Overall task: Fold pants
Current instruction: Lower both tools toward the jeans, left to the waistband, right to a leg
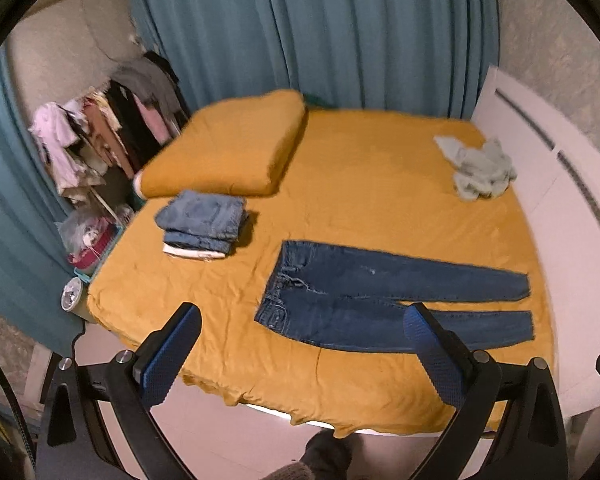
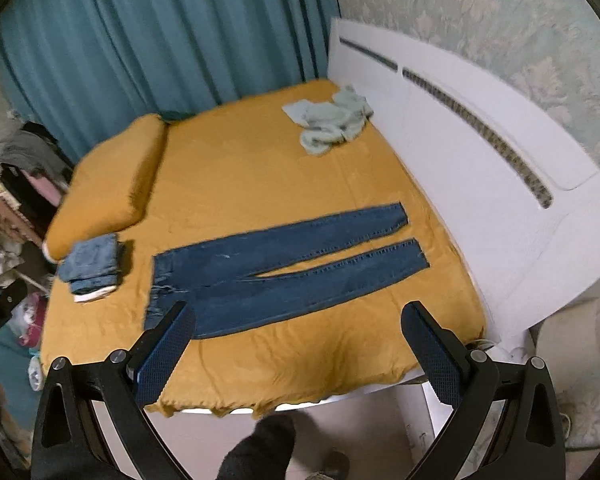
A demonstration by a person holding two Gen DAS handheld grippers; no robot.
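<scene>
1. Dark blue denim pants lie flat and unfolded on the bed, which is covered by a mustard-yellow sheet; the two legs are spread slightly apart in a narrow V.
2. Taking the pants as landmark: their waistband points toward the stack of folded jeans, and their hems point toward the white headboard.
3. The stack of folded jeans sits just beyond the waistband end, apart from the pants, with a white garment at the bottom of the pile.
4. A yellow pillow lies behind that stack, farther from the pants.
5. A crumpled pale green cloth lies well beyond the pants' legs, near the headboard.
6. A teal curtain hangs behind the bed, on the far side from the pants.
7. The left gripper hovers above the near edge of the bed in front of the pants, jaws spread wide and holding nothing.
8. The right gripper likewise hangs above the near bed edge in front of the pants, jaws wide apart and empty.
9. Neither gripper touches the pants.
</scene>
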